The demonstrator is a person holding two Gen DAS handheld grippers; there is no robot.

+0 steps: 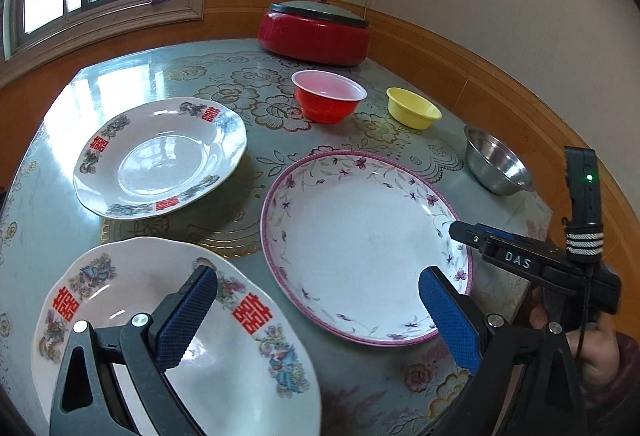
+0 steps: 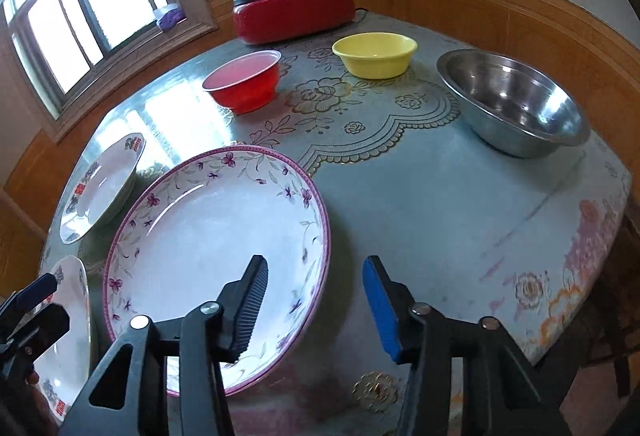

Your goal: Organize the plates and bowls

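Observation:
A large plate with a purple floral rim (image 1: 360, 236) (image 2: 208, 236) lies mid-table. My right gripper (image 2: 316, 276) straddles its near right rim, one finger over the plate and one over the table; the pads do not touch it, so it is open. My left gripper (image 1: 320, 312) is wide open, its left finger (image 1: 192, 312) above a near white plate with red characters (image 1: 120, 292). A second such plate (image 1: 160, 156) lies farther left. A red bowl (image 1: 328, 96), a yellow bowl (image 1: 412, 108) and a steel bowl (image 2: 516, 104) stand behind.
A red electric pot with a grey lid (image 1: 312, 36) stands at the table's far edge by the wall. The table (image 2: 440, 204) has a blue-green floral cover; its right edge drops off close to the steel bowl. A window is at the far left.

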